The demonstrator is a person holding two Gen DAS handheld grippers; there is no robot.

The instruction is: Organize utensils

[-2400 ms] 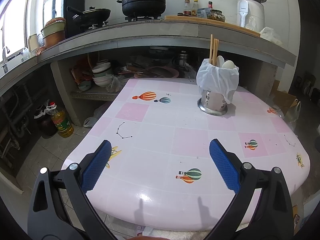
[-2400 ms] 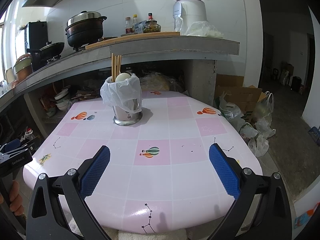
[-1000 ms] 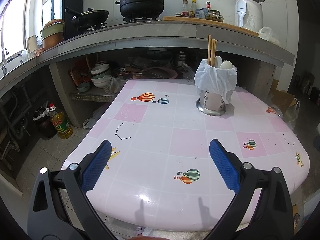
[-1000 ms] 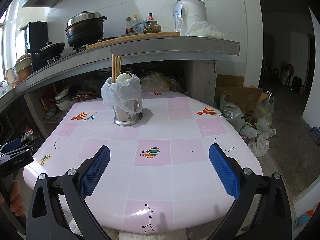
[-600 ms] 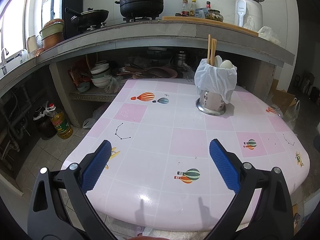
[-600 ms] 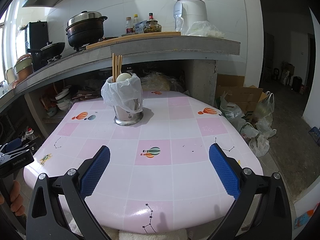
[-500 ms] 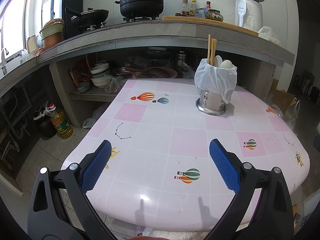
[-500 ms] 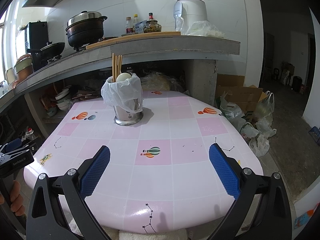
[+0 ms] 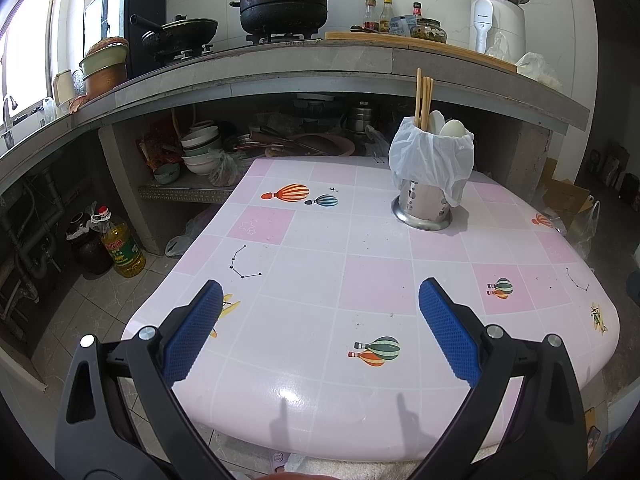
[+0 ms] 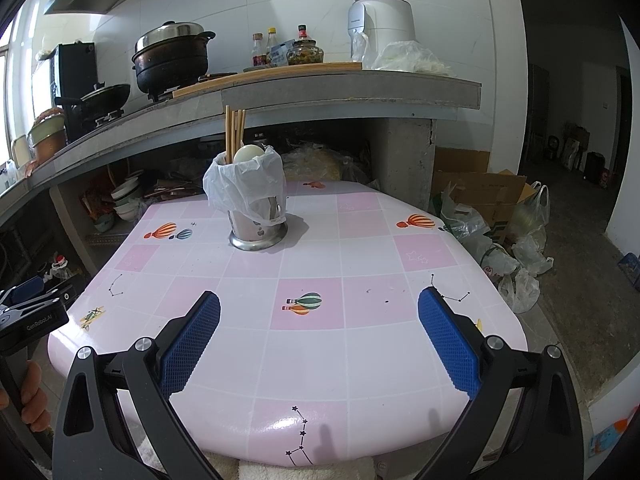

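A steel utensil holder (image 9: 425,205) lined with a white plastic bag stands at the far side of the pink tiled table (image 9: 304,280); it also shows in the right wrist view (image 10: 256,224). Wooden chopsticks (image 9: 423,98) and white spoons (image 9: 448,128) stick up out of it. My left gripper (image 9: 320,320) is open and empty over the table's near edge. My right gripper (image 10: 320,328) is open and empty, also at the near edge. Both are well short of the holder. The left gripper shows at the left edge of the right wrist view (image 10: 28,300).
A concrete counter (image 9: 320,64) with a black pot (image 9: 284,0), a wok and bottles runs behind the table. Bowls and pans fill the shelf under it. An oil bottle (image 9: 120,244) stands on the floor left. Cardboard boxes and bags (image 10: 500,224) lie right.
The left wrist view has shifted very slightly; the holder sits a touch further left and higher in it. Both grippers stay open and empty. The right view is almost unchanged.
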